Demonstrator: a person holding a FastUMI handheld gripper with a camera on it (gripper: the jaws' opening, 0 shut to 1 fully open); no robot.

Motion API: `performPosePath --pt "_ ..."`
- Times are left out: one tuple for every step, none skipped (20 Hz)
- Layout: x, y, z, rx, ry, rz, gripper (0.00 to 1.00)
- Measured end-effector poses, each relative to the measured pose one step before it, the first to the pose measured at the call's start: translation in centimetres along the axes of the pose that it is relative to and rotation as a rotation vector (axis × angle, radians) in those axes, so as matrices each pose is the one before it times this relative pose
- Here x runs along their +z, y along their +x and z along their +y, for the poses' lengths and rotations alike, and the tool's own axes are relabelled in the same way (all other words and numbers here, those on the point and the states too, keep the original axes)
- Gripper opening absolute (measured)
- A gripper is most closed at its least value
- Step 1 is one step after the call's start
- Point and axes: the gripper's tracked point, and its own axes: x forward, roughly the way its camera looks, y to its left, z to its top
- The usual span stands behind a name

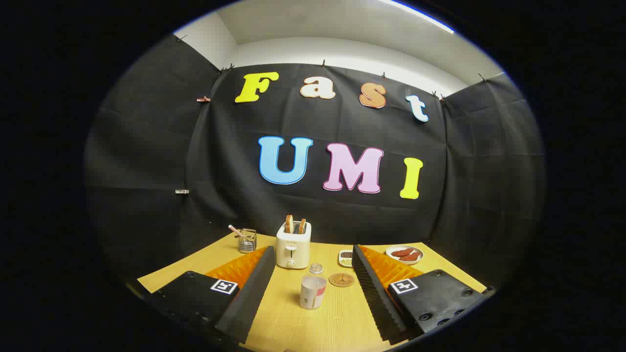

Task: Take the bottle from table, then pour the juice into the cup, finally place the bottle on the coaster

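The tongs (313, 298) stand spread wide and grip nothing, their two fingers (247, 300) reaching forward low over the pale wooden desk (337, 322) at a level, slightly downward tilt. Between the fingers stands the task's cup, a small translucent plastic tumbler with a red and white label (312, 292), and just beyond it to the right lies the round brown cork coaster (341, 279). No bottle can be picked out among the things ahead, so the first step, taking the bottle, looks not yet done; the next move calls for finding it on the desk and bringing the wide fingers around its body. Farther back sit a cream toaster holding two slices of bread (293, 246), a wire mesh holder with a stick in it (247, 240), a tiny round lidded jar (316, 267), a small dish of seeds (346, 258) and a white plate of reddish pieces (404, 253).
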Motion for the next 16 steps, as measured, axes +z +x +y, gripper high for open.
performPosePath --pt "0.147 -0.061 -0.113 -0.00107 0.00787 -0.00371 0.97" --pt "0.254 0.046 -0.119 -0.00152 0.00794 -0.00349 0.97" --pt "0.239 0.054 -0.223 -0.00206 0.00705 -0.00358 0.97" --pt "0.243 -0.068 -0.136 -0.00267 0.00652 -0.00301 0.97" --pt "0.124 0.009 -0.14 -0.00171 0.00681 -0.00072 0.97" --pt "0.162 0.051 -0.166 -0.00197 0.00697 -0.00121 0.97" --pt "0.153 -0.019 -0.077 -0.00133 0.00672 -0.00279 0.97" --pt "0.018 0.035 -0.049 -0.00066 0.00696 -0.00198 0.97" --pt "0.068 0.142 -0.179 -0.00182 0.00608 -0.00237 0.97" --pt "-0.126 0.102 -0.101 -0.00096 0.00521 0.00028 0.97" --pt "-0.164 -0.003 -0.065 -0.00035 0.00109 0.00203 0.97" --pt "-0.278 -0.045 -0.087 0.00006 -0.00253 0.00481 0.97" --pt "-0.226 -0.081 -0.061 0.00038 -0.0045 0.00707 0.97" --pt "-0.293 -0.027 0.042 0.00124 -0.0048 0.00547 0.97" --pt "-0.267 -0.064 0.054 0.00059 -0.00414 0.00504 0.97" --pt "-0.316 -0.03 0.047 -0.00051 -0.00231 0.00457 0.97"
